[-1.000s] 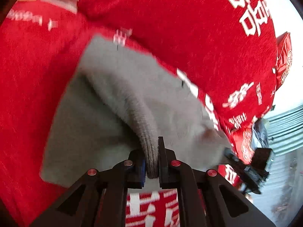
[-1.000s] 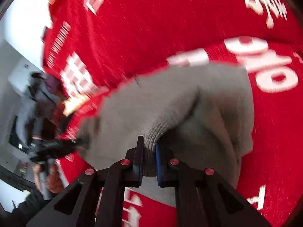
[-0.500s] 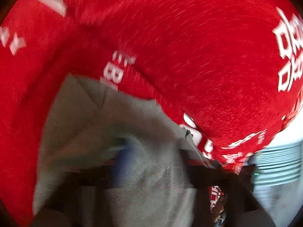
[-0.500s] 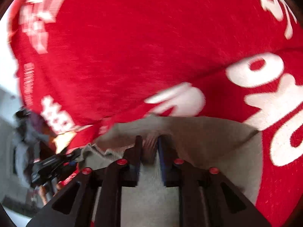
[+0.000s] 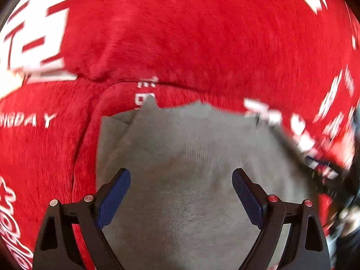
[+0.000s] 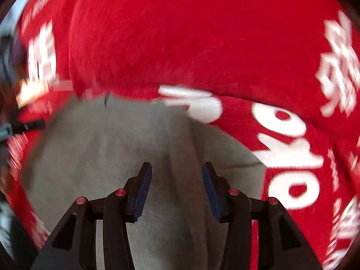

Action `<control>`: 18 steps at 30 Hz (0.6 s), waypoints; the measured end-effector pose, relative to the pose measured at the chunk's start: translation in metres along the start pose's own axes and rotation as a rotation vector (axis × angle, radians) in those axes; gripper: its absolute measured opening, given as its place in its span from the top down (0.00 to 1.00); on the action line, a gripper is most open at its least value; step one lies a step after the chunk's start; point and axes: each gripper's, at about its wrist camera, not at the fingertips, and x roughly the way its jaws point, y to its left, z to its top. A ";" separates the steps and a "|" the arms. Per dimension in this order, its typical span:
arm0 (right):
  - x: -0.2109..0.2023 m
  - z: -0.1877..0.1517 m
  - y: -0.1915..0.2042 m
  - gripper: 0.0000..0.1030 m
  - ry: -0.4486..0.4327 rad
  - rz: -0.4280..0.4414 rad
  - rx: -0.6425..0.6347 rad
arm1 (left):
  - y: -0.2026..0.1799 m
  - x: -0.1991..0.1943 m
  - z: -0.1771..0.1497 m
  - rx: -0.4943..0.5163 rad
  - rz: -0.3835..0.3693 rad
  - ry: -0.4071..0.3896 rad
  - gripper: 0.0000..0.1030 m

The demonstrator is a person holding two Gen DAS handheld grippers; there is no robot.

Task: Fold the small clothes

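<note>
Since a second ago: both grippers let go | left gripper (image 5: 181,180) spread wide, empty | small grey knit garment (image 5: 191,180) folded over, flat on red printed blanket (image 5: 180,33) | right gripper (image 6: 176,175) jaws just opening, unclamped | fold laid; further folds probably left

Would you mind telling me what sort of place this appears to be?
Probably a home, perhaps a bed or sofa: a plush red blanket with white lettering covers everything, and a small grey garment lies on it.

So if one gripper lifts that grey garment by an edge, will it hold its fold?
Probably not. The grey garment looks like soft knit, lying in limp layers with creases, so it should droop. It seems light. Its fuzzy surface likely grips the red blanket rather than sliding.
</note>
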 end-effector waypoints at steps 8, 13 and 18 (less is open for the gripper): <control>0.010 -0.028 -0.129 0.45 0.078 -0.121 0.367 | 0.065 0.008 -0.003 -0.166 0.097 0.024 0.11; -0.025 -0.038 -0.144 0.45 0.008 -0.043 0.412 | 0.079 -0.025 0.001 -0.216 0.041 -0.055 0.11; -0.042 0.009 -0.062 0.43 -0.102 0.148 0.231 | 0.018 -0.024 0.015 -0.090 -0.031 -0.080 0.11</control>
